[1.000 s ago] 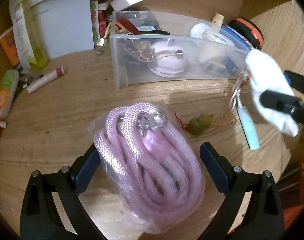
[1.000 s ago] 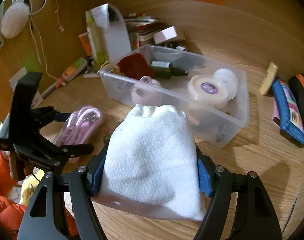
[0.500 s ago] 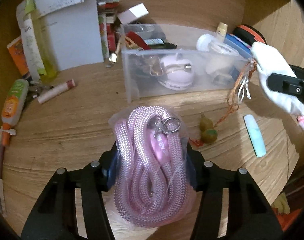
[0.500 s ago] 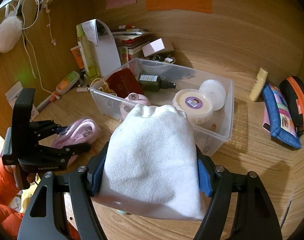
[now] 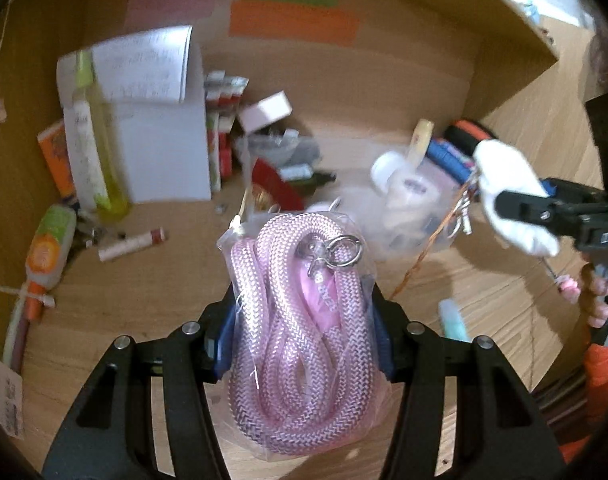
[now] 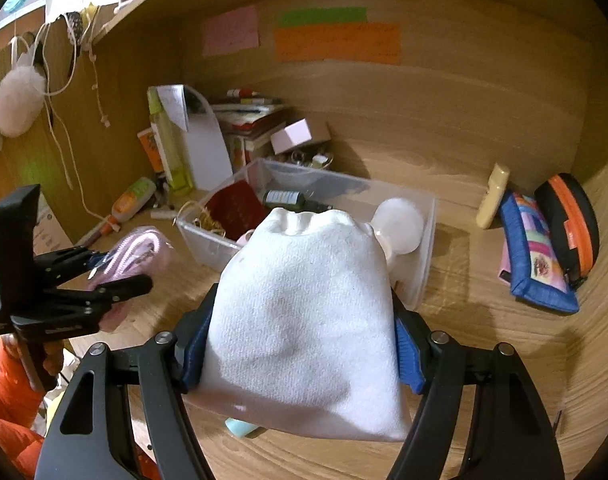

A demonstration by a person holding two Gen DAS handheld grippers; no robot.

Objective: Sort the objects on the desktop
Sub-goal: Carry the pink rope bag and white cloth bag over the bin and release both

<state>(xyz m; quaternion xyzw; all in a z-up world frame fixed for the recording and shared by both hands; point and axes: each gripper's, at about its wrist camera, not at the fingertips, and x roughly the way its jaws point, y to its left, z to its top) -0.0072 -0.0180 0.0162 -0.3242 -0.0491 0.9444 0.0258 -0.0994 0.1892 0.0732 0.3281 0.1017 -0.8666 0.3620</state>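
Note:
My left gripper point(image 5: 304, 336) is shut on a bagged coil of pink rope point(image 5: 299, 320) and holds it above the desk; it also shows in the right wrist view point(image 6: 135, 252). My right gripper point(image 6: 299, 344) is shut on a white drawstring pouch point(image 6: 304, 320), held in front of the clear plastic bin point(image 6: 424, 216). The pouch also shows in the left wrist view point(image 5: 508, 200), with orange strings hanging from it. The bin point(image 5: 436, 236) holds a dark red booklet point(image 6: 235, 208), a dark bottle point(image 6: 287, 198) and white round tubs point(image 6: 400, 224).
A white notepad point(image 5: 163, 152), a yellow-green bottle point(image 5: 91, 136), an orange-green tube point(image 5: 47, 252) and a lip balm stick point(image 5: 131, 242) lie at the left. A blue pouch point(image 6: 536, 256) and an orange-black case point(image 6: 572, 220) lie at the right. A mint stick point(image 5: 456, 318) lies on the desk.
My left gripper closed on the pink rope bag and lifted it off the desk toward the bin. My right gripper rose with the white pouch.

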